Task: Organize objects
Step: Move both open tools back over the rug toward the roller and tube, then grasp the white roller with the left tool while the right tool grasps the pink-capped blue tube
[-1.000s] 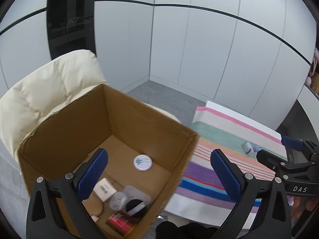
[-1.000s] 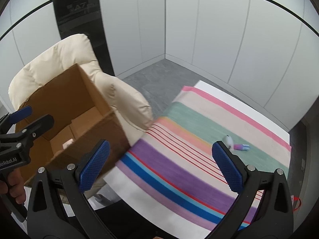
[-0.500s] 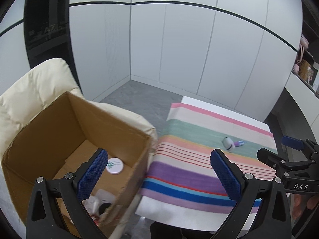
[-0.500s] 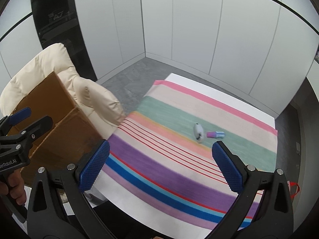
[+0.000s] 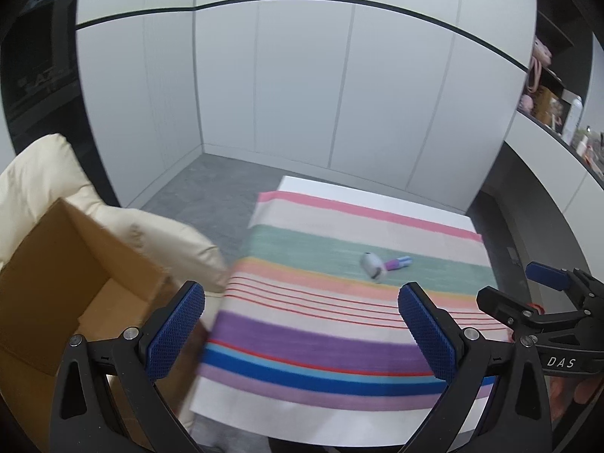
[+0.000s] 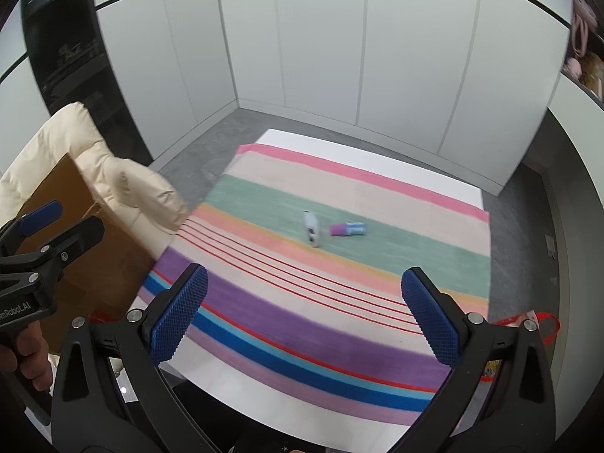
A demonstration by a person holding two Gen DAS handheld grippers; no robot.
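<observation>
Cloth fills the left wrist view ahead of the left gripper, whose jaws stand wide apart and hold nothing; beyond them and nearer the right jaw lie a small white item and a purple tube, just beside each other on the green stripe. The box sits left of the left jaw, on a cream chair, its inside mostly out of sight here. The right gripper shows at the right edge, apart from both items. In the right wrist view the right gripper is likewise spread open and empty, with the white item and tube ahead between its jaws, well short of the pads. The box lies off the left jaw. Judging by the cloth, two items are left to collect; neither is touched, and whatever the box holds cannot be told
</observation>
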